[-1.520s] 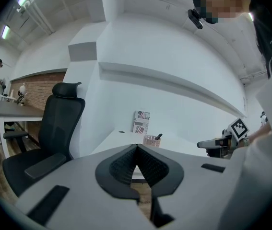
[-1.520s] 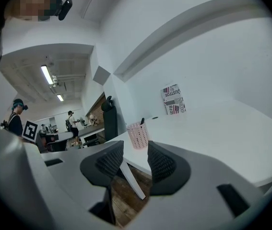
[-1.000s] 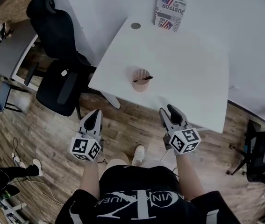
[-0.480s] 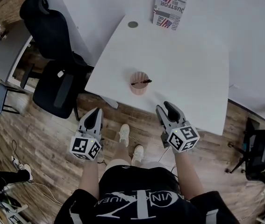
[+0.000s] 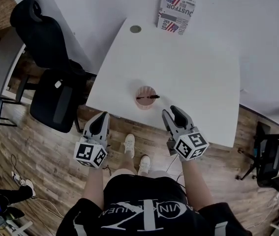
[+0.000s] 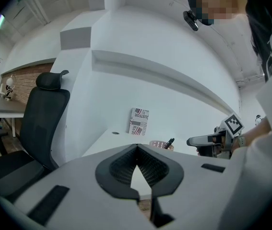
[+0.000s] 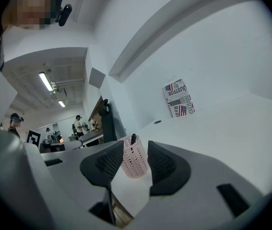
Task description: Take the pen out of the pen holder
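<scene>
Beyond the right gripper (image 5: 172,113), jaws parted and empty, the pink perforated pen holder (image 5: 143,103) sits nearer: approach underway; left gripper (image 5: 100,118) closed, empty.

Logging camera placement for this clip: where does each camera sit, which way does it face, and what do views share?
Head view: on the person's head, facing steeply down at the white table and pink perforated pen holder; shows left tongs, right tongs, forearms, black shirt.
Left gripper view: on the left tongs, facing along its shut jaws toward the table; right tongs show at right.
Right gripper view: on the right tongs, facing along its open jaws at the pen holder.
Shared: all see the pen holder and flag-printed box.
</scene>
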